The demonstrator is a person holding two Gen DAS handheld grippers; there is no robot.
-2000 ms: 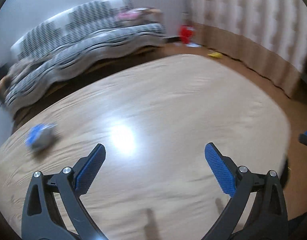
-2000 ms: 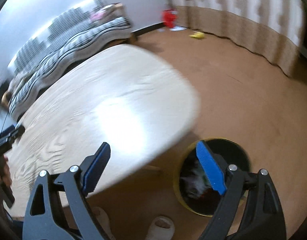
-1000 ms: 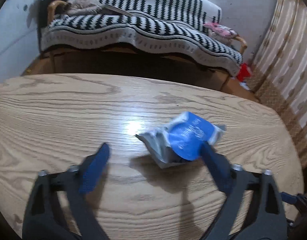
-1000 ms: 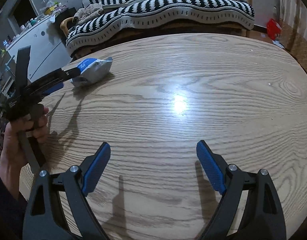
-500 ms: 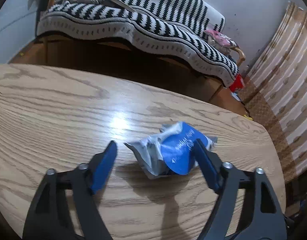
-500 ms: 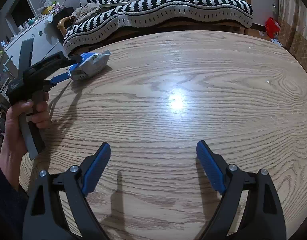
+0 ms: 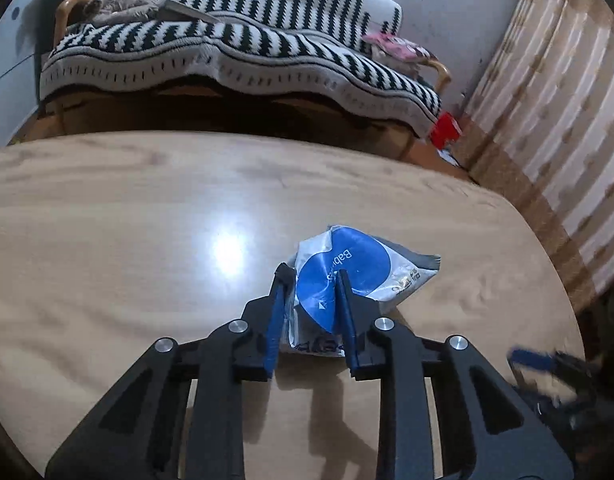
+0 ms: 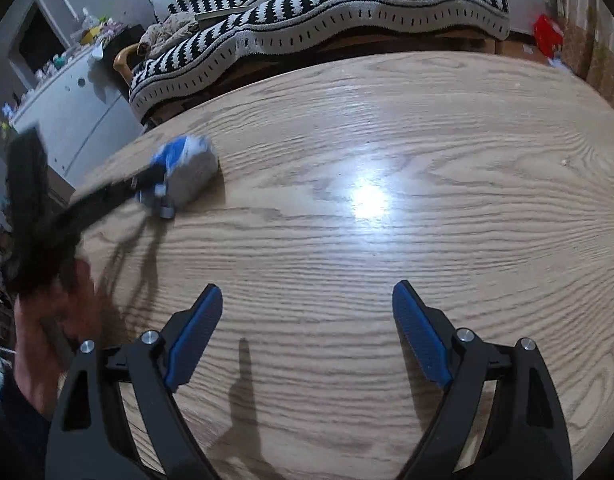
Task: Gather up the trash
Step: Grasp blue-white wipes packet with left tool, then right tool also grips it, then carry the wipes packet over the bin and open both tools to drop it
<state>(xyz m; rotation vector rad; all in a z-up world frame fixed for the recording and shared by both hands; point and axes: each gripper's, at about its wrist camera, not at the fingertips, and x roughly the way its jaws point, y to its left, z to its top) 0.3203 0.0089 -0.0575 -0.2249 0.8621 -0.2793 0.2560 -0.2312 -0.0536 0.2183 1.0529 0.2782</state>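
A crumpled grey wipes packet [image 7: 367, 272] with a blue round label lies on the wooden oval table [image 7: 127, 240]. My left gripper [image 7: 311, 276] is shut on the near end of the packet, its blue pads pinching it. In the right wrist view the packet [image 8: 191, 168] shows blurred at the table's far left, with the left gripper [image 8: 159, 188] on it. My right gripper [image 8: 307, 300] is open and empty over the near middle of the table [image 8: 427, 160].
A sofa with a black-and-white striped blanket [image 7: 243, 52] stands behind the table. A striped curtain [image 7: 559, 120] hangs on the right, with a red object [image 7: 447, 132] on the floor near it. A white cabinet [image 8: 75, 108] stands at the left.
My left gripper has closed from open around the packet to shut on it. The right gripper has stayed open over the table.
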